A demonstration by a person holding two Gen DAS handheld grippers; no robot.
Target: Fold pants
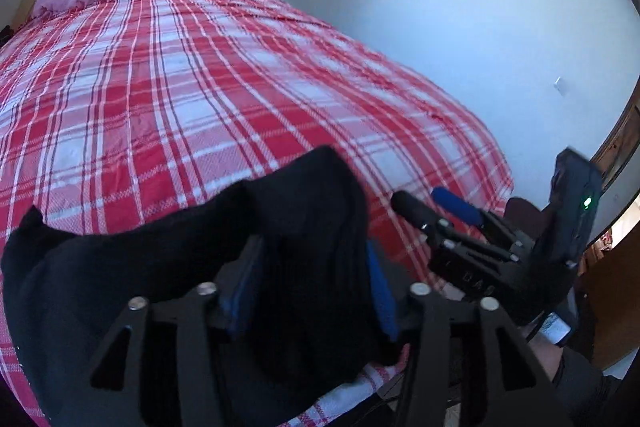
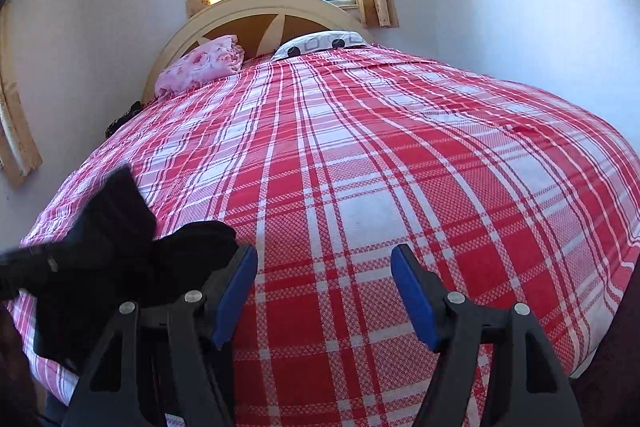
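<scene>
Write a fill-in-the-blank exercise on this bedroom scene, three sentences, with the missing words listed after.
1. The black pants lie bunched between the blue pads of the ____ gripper.
2. The right gripper stands open over the ____ and white plaid bedspread.
3. The pink floral pillow rests against the headboard, below the ____.

Missing words: left; red; window
</scene>
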